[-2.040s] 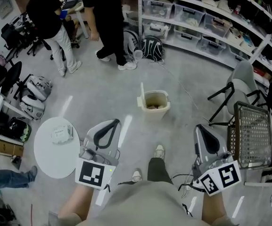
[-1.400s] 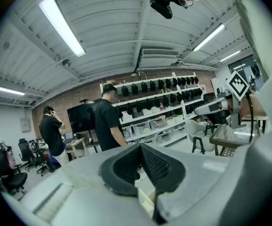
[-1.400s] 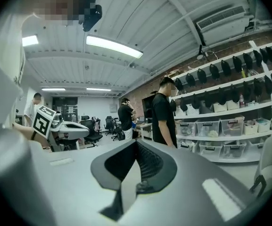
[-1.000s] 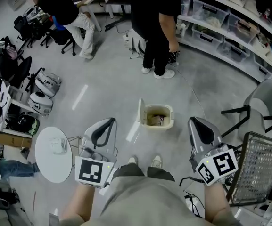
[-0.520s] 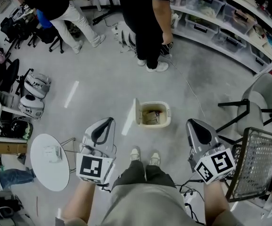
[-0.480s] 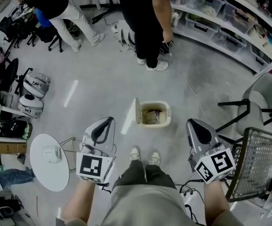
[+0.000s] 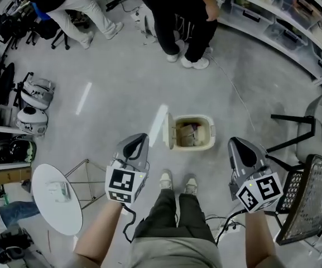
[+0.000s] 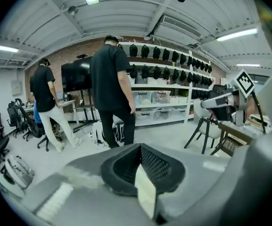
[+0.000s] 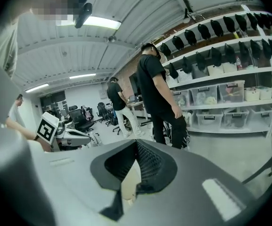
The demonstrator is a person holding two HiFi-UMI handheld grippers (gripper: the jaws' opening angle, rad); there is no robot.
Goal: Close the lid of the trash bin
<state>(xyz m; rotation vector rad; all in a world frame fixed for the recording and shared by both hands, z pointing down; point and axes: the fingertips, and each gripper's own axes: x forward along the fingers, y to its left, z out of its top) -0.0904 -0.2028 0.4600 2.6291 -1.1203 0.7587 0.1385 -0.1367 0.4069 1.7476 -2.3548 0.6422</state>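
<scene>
A cream trash bin (image 7: 195,146) stands on the grey floor just ahead of my feet, with rubbish inside. Its lid (image 7: 168,130) stands upright on the bin's left side, open. My left gripper (image 7: 138,141) hovers to the left of the lid and nearer to me, apart from it, jaws shut with nothing between them (image 8: 139,149). My right gripper (image 7: 238,146) hangs right of the bin, also apart, shut and empty (image 9: 136,145). Neither gripper view shows the bin.
A white round table (image 7: 52,197) stands at the lower left and a wire-mesh rack (image 7: 312,199) at the lower right beside a grey chair (image 7: 321,121). Two people (image 7: 178,15) stand beyond the bin. Bags (image 7: 31,100) line the left; shelves (image 7: 272,10) the far right.
I have walked up to the bin, which now lies close between the two grippers. The lid stays open. Both grippers remain shut. The person in black has shifted to the right.
</scene>
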